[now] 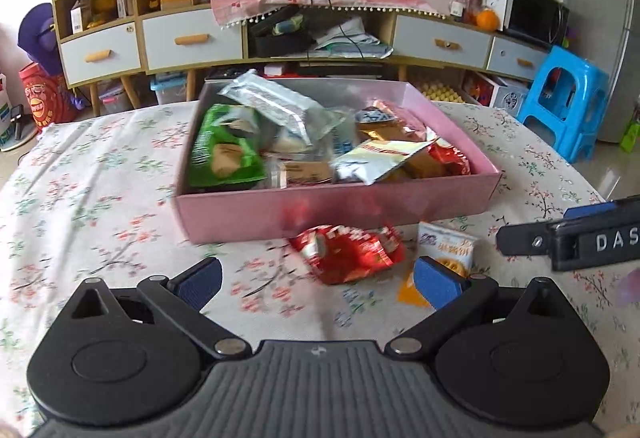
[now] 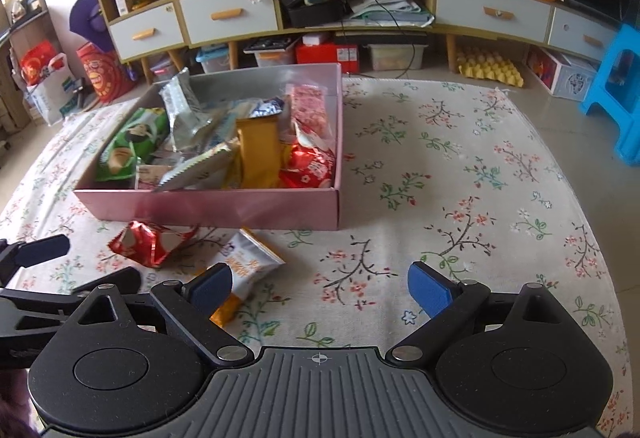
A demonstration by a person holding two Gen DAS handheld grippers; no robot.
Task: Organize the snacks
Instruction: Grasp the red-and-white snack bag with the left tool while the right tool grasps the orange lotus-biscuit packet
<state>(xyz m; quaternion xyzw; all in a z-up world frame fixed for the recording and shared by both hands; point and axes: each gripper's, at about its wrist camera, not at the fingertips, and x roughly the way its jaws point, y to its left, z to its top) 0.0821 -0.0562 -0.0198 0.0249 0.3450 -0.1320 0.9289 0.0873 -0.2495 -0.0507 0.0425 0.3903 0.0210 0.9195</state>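
Two packets lie loose on the flowered tablecloth (image 2: pixel 460 165), just in front of the pink box (image 1: pixel 336 209): a red foil packet (image 1: pixel 348 252) and, touching it on its right, a white and orange packet (image 2: pixel 250 270). The left gripper (image 1: pixel 318 280) hangs above the red one with its jaws spread wide and nothing between them; the right gripper (image 2: pixel 320 288) is spread too, empty, with its left finger over the white and orange packet. The risk I see is the two grippers crowding each other, since both loose packets sit so near together. Slick foil could also skid across the cloth or slip from the pads if caught by a corner. The box is heaped already, with a silver wrapper (image 1: pixel 276 105) sticking above the rim, so one more packet dropped on top may slide back out.
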